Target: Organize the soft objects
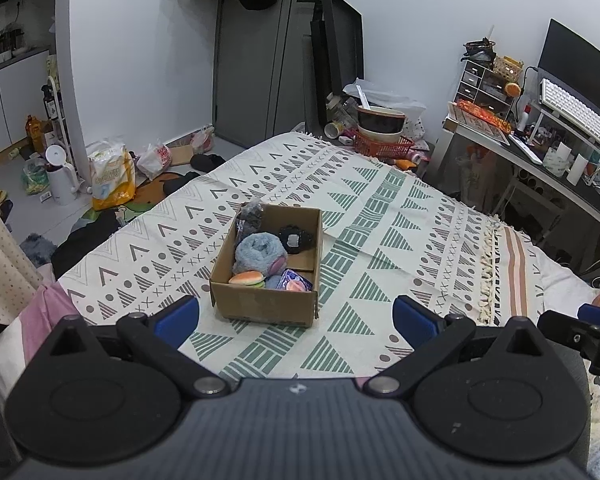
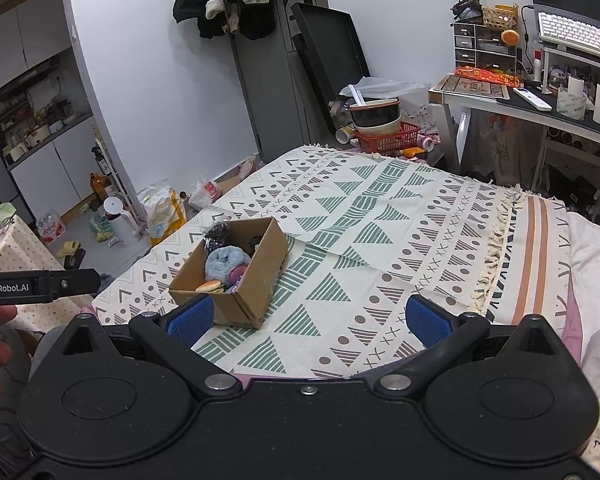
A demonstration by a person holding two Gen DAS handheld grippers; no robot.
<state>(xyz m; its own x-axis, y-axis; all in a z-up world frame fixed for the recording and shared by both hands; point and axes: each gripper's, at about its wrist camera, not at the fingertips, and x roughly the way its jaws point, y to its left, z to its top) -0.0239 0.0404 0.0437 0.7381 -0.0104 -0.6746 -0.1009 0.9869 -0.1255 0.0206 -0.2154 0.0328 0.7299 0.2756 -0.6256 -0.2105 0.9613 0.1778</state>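
A brown cardboard box sits on the patterned blanket covering the bed. Inside it lie a grey-blue plush, a burger-shaped soft toy, a black soft thing, a dark bagged item at the far corner and a purple packet. My left gripper hovers open just in front of the box, nothing between its blue pads. My right gripper is open too, to the right of the box and short of it.
The bed ends at the far edge; beyond it stand a red basket with stacked bowls and a cluttered desk on the right. Bags and bottles litter the floor at left. The other gripper's body shows at the left of the right wrist view.
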